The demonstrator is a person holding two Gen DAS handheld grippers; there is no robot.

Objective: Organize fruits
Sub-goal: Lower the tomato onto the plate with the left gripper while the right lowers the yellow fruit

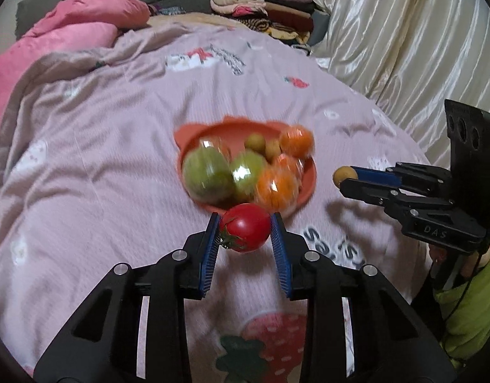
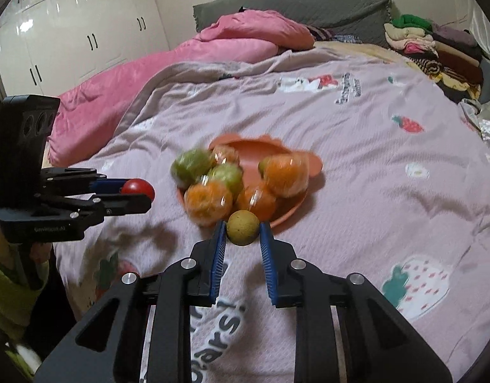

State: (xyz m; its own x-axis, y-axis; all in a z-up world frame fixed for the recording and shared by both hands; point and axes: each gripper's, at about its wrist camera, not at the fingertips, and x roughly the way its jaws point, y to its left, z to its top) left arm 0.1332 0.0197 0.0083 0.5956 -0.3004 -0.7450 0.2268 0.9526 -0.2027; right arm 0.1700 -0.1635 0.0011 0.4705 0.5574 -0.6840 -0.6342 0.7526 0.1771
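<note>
Two grippers each held a fruit above the pink quilt (image 1: 101,146). Near its jaw tips, the left gripper (image 1: 245,234) pinched a red tomato (image 1: 246,231), stem toward the left pad. The right gripper (image 2: 243,234) clamped a small yellow-brown fruit (image 2: 242,226) the same way. Just beyond both lay the orange plate (image 1: 219,131), heaped with blurred green and orange fruits (image 2: 209,199).
</note>
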